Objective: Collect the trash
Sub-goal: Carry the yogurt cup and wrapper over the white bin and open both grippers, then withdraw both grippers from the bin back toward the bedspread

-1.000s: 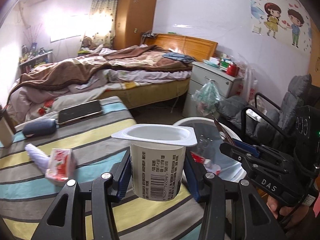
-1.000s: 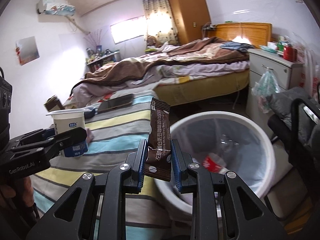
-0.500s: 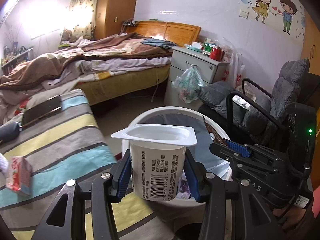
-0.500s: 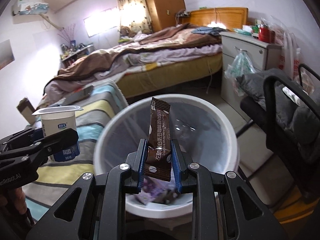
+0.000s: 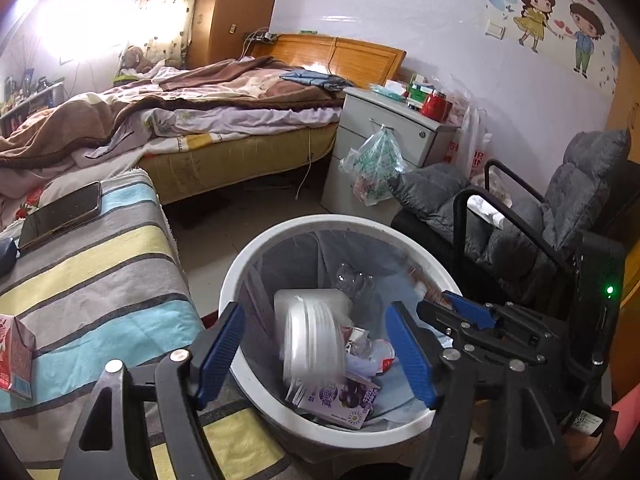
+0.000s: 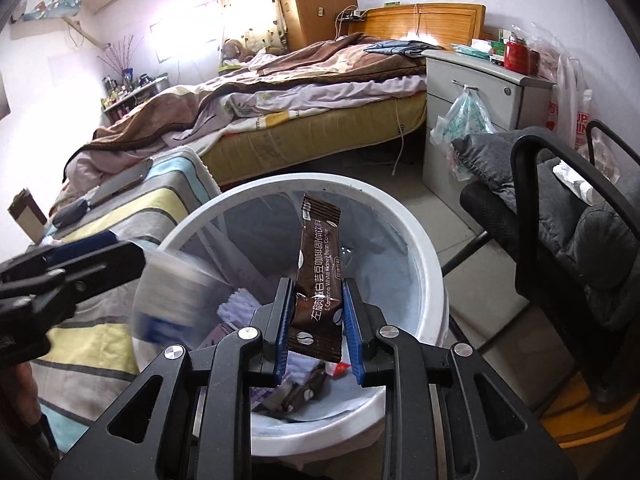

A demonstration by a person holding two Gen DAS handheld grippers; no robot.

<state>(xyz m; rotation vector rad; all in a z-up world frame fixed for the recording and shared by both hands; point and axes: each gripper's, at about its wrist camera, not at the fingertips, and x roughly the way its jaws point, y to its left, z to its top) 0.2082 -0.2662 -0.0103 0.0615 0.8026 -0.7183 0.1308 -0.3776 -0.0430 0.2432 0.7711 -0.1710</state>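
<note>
Both grippers were held over the white trash bin (image 5: 404,426), evidently so that whatever they let go would drop inside it. The left gripper (image 5: 316,356) had its jaws opening, the blue pads clear of the white yogurt cup (image 5: 312,340), which appeared motion-blurred between them, tipped and falling into the bin. The right gripper (image 6: 316,320) was clamped on a brown coffee sachet (image 6: 318,276), held upright by its lower end directly above the bin's mouth; release was judged the next step.

The bin was round, rigid plastic with a thin translucent liner. The cup was thin-walled plastic with a flared square lip. The sachet was flat, glossy foil with a crimped top. Inside the bin lay a purple carton (image 5: 340,400) and crumpled wrappers. A small red-and-white carton (image 5: 14,360) remained on the striped cloth (image 5: 100,280) beside the bin.
</note>
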